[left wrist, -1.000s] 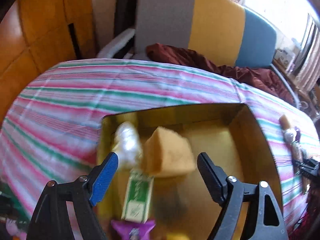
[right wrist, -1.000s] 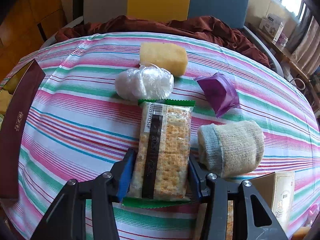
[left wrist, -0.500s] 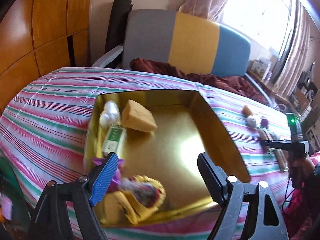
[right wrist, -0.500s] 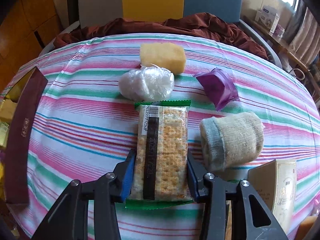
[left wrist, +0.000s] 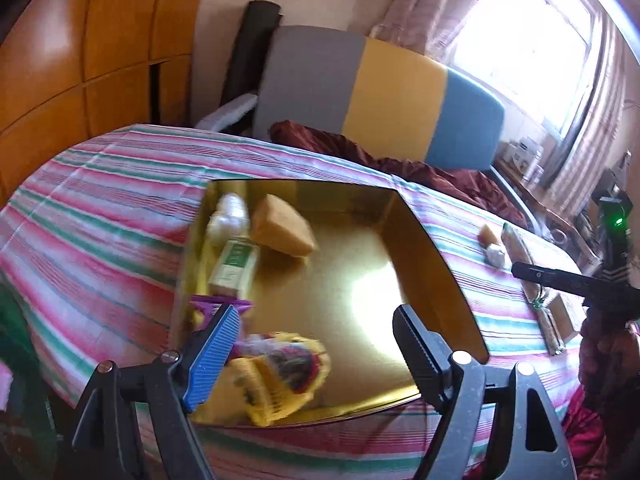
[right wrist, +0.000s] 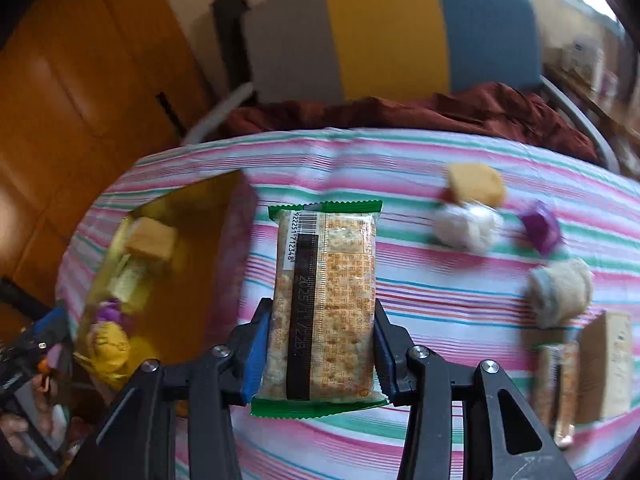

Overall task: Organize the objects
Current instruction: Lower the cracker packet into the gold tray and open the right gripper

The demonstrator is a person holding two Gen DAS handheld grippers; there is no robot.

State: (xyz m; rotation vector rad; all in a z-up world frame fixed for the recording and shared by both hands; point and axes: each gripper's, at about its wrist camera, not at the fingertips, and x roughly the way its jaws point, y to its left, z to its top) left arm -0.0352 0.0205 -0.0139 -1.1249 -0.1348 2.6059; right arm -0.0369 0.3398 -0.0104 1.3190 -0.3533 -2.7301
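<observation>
My right gripper [right wrist: 320, 312] is shut on a cracker packet [right wrist: 326, 300] with green ends, held in the air above the striped cloth just right of the gold box [right wrist: 192, 240]. My left gripper [left wrist: 316, 320] stands open over the near part of the gold box [left wrist: 432, 256], nothing between its fingers. Inside the box lie a yellow sponge [left wrist: 284, 228], a white plastic bundle [left wrist: 230, 212], a green-and-white carton [left wrist: 234, 264], a purple packet [left wrist: 208, 308] and a yellow bag [left wrist: 280, 376]. On the cloth to the right lie another sponge [right wrist: 476, 184], a white bundle [right wrist: 466, 226], a purple packet [right wrist: 542, 228] and a rolled sock [right wrist: 560, 292].
A second cracker packet [right wrist: 558, 384] and a beige carton [right wrist: 612, 364] lie at the table's near right. A grey, yellow and blue chair [left wrist: 380, 96] with a maroon cloth [right wrist: 440, 112] stands behind the table. Wooden cabinets [left wrist: 80, 60] fill the left side.
My right gripper has lifted the cracker packet off the cloth and carried it left, so the gold box now shows beside it. My left gripper drew back from inside the box, then held.
</observation>
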